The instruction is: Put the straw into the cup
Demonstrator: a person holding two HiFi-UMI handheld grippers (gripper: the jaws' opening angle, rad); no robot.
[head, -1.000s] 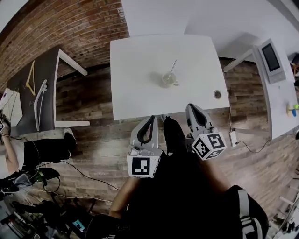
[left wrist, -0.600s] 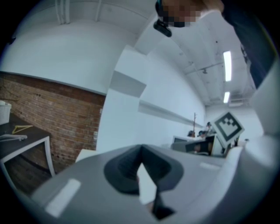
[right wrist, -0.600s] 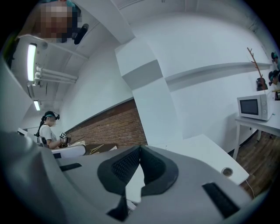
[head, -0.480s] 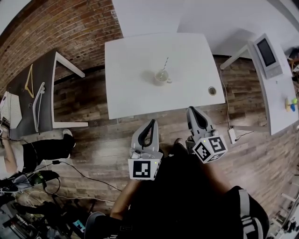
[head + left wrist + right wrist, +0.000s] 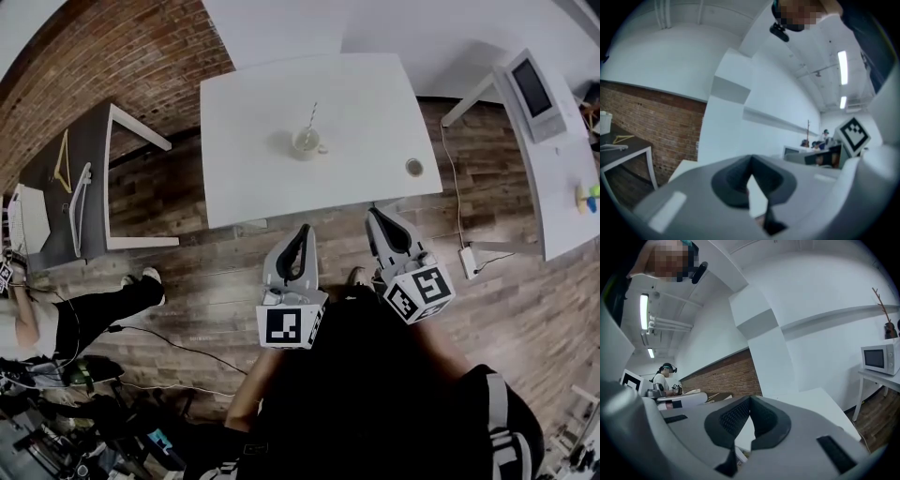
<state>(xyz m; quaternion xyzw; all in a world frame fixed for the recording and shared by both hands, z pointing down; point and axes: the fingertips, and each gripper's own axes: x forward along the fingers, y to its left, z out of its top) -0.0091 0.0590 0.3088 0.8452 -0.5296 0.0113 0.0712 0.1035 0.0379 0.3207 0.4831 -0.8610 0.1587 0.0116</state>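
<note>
White table [image 5: 262, 178] ahead of the grey left gripper [image 5: 304, 231] and grey right gripper [image 5: 376, 214]; their cubes [image 5: 291, 326] black-and-white patterned; straw [image 5: 310, 117] faintly striped; red-brown brick wall [image 5: 122, 66] beyond the left gripper.

Ahead of the left tool [image 5: 305, 231], how deep the straw [image 5: 310, 116] sits in the cup [image 5: 305, 142] is too small to tell; likewise the round thing [image 5: 413, 168] near the right tool [image 5: 377, 214].
</note>
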